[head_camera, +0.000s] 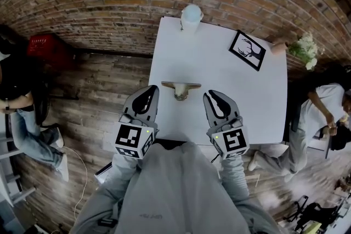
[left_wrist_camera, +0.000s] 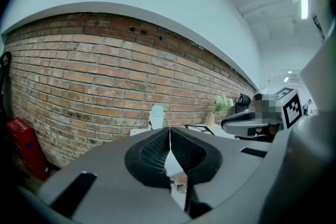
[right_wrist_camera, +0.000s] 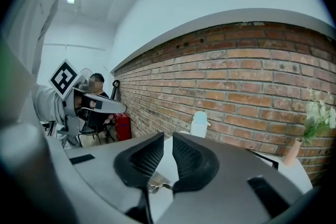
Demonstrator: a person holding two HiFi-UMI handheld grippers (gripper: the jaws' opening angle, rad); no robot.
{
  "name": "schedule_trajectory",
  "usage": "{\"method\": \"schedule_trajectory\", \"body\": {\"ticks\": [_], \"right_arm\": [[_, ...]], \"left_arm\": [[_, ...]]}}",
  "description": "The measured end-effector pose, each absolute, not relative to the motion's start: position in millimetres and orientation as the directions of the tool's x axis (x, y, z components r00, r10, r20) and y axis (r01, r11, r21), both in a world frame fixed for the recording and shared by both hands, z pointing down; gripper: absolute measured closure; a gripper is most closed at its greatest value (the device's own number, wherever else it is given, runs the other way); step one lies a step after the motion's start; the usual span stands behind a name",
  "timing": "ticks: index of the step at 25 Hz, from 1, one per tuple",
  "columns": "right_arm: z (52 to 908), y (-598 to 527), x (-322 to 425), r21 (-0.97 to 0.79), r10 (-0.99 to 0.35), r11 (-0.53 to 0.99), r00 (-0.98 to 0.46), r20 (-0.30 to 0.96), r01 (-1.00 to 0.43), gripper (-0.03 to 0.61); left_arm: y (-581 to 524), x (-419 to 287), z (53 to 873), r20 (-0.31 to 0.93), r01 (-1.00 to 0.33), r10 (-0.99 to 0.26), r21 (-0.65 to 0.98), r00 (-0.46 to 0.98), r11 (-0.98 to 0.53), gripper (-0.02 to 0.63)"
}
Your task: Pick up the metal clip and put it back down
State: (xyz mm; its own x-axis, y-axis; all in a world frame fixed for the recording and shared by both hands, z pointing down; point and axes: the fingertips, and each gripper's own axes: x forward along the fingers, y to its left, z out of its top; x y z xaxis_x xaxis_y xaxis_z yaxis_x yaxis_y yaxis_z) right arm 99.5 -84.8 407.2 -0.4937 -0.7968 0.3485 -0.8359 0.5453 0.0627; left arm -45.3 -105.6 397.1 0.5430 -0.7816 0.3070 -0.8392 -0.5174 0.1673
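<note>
- Head view: metal clip [head_camera: 181, 88] is seen lying on white worktop [head_camera: 219, 63], ahead of & between left gripper [head_camera: 149, 93] and right gripper [head_camera: 213, 97], touched by neither; fits pre-pickup or already put back, so next move can't be fixed
- Left gripper view: jaws closed together, nothing held
- Right gripper view: jaws all but closed, empty; clip glimpsed beneath
- No writing can be read; only square markers [head_camera: 233, 141]

The left hand-held gripper [head_camera: 149, 90] and right hand-held gripper [head_camera: 213, 96] are grey shells with black ribbed pads [left_wrist_camera: 152, 152]. Behind each sit a black-and-white marker cube [head_camera: 133, 141] and a grey sleeve [head_camera: 112, 183].
</note>
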Motion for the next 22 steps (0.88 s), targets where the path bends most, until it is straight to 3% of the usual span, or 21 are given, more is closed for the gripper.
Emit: {"method": "schedule_trajectory", "body": {"ticks": [11,22], "right_arm": [[468,-90,71,0.090,-0.647,0.696,-0.568,0.508,-0.712,0.396],[542,-93,49,0.185,-0.532,0.809,-0.561,0.635,-0.558,0.370]], "left_arm": [[-106,-40,424,0.352,-0.831,-0.753,0.203,0.556,-0.518,0.586],[-112,-34,458,0.388,-0.830,-0.734,0.232,0.557,-0.508,0.586]]}}
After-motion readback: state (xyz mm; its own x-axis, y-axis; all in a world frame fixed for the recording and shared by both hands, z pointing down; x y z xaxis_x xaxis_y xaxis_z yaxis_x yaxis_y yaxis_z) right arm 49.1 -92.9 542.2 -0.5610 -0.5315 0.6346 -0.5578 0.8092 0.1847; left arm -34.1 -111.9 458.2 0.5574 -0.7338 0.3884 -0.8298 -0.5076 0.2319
